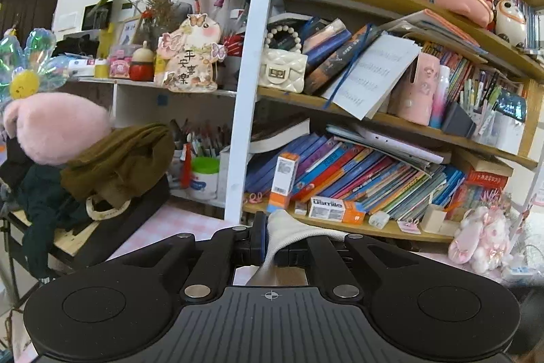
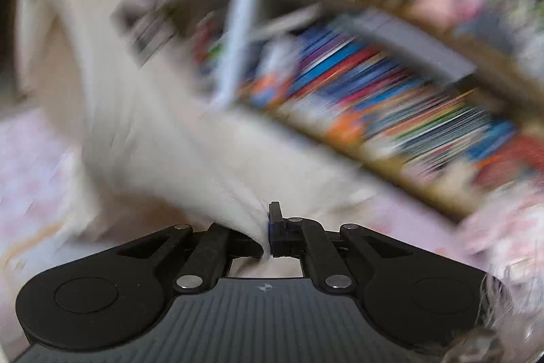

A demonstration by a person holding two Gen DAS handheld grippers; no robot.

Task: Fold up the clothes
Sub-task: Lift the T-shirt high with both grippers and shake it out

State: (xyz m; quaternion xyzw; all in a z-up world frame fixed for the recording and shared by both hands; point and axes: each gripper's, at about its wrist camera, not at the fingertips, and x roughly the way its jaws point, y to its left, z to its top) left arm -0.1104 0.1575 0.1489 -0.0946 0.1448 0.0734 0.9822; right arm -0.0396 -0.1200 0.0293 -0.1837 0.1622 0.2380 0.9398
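Observation:
My left gripper (image 1: pixel 271 245) is shut on a fold of a cream-white garment (image 1: pixel 289 228), which drapes over the right finger and hangs below, held up in front of the bookshelf. In the right wrist view, my right gripper (image 2: pixel 267 235) is shut on the same cream garment (image 2: pixel 136 131). The cloth stretches up and to the left from the jaws across the blurred view. Below it lies a pink checked tabletop (image 2: pixel 30 165).
A crowded bookshelf (image 1: pixel 374 159) with books, boxes and plush toys stands close ahead. A white post (image 1: pixel 244 111) divides it. At the left a pile of dark and olive clothes (image 1: pixel 112 159) with a pink plush lies on a stand. The right wrist view is motion-blurred.

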